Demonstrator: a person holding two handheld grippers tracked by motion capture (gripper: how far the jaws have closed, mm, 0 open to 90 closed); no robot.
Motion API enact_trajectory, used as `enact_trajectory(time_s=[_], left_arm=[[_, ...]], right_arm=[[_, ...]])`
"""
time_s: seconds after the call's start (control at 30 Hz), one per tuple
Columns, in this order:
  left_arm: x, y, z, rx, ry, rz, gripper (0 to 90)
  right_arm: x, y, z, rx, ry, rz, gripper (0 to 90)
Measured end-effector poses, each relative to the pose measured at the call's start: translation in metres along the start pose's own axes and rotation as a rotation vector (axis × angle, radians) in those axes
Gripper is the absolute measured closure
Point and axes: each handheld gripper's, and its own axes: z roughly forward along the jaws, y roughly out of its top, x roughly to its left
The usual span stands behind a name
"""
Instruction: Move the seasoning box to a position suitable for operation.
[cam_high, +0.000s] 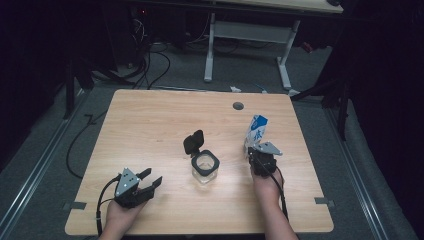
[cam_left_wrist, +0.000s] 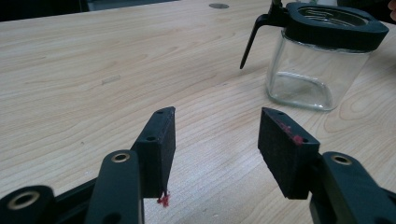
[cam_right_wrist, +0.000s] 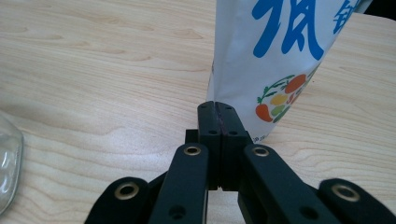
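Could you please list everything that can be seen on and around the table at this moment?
Glass jar: one, clear with black rim, table centre.
Hinged lid: one, black, flipped open behind the jar.
Pouch: one, white with blue print, upright, right side.
Table: one, light wood.
Desk frame: one, white, behind.
Left gripper: one, black, open, near left edge.
Right gripper: one, black, jaws shut at the pouch's lower edge.

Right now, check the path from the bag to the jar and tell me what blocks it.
Nothing visible blocks it. The bag stands at the right gripper, whose jaws are pinched shut at its lower edge. Bare table lies between it and the jar, whose lid is flipped open.
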Motion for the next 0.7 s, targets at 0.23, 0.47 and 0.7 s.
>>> enact_trajectory(time_s=[0.23,0.47,0.7], left_arm=[[0.000,0.000,0.000,0.005,0.000,-0.002,46.9],[-0.001,0.000,0.000,0.007,-0.001,0.005,46.9],[-0.001,0.000,0.002,0.009,-0.002,-0.006,46.9]], right_arm=[[-0.005,-0.010,-0.011,-0.020,0.030,0.000,90.0],[-0.013,-0.025,-0.030,-0.041,0.063,-0.008,90.0],[-0.021,-0.031,-0.037,-0.048,0.090,0.009,89.3]])
